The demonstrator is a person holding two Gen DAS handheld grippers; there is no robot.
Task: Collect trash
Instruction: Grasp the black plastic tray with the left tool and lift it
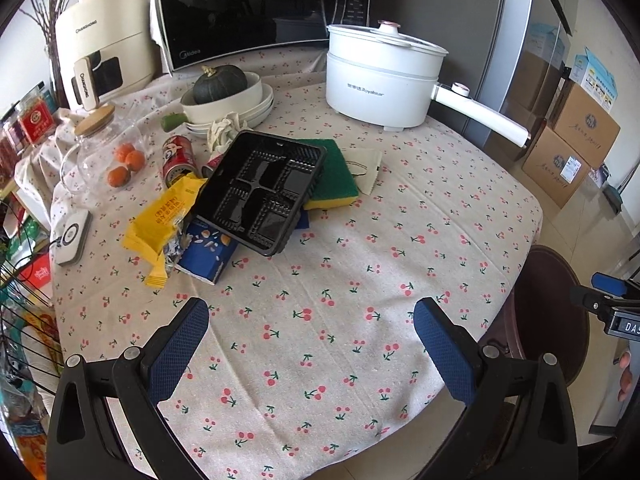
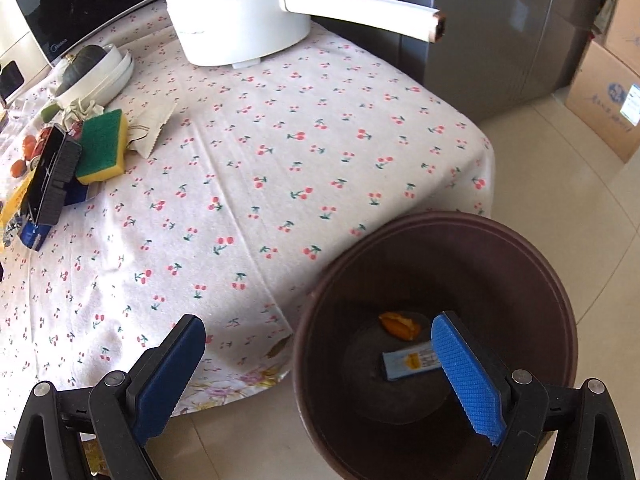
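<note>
L gripper [image 1: 310, 344] wide, empty, trash pile far ahead: black plastic tray [image 1: 262, 192] | R gripper [image 2: 320, 376] wide, empty, above round brown bin [image 2: 532, 264]

The black tray [image 1: 262, 188] hides most of the blue box [image 1: 208, 254] and part of the green sponge [image 1: 334, 168] beneath it.
</note>
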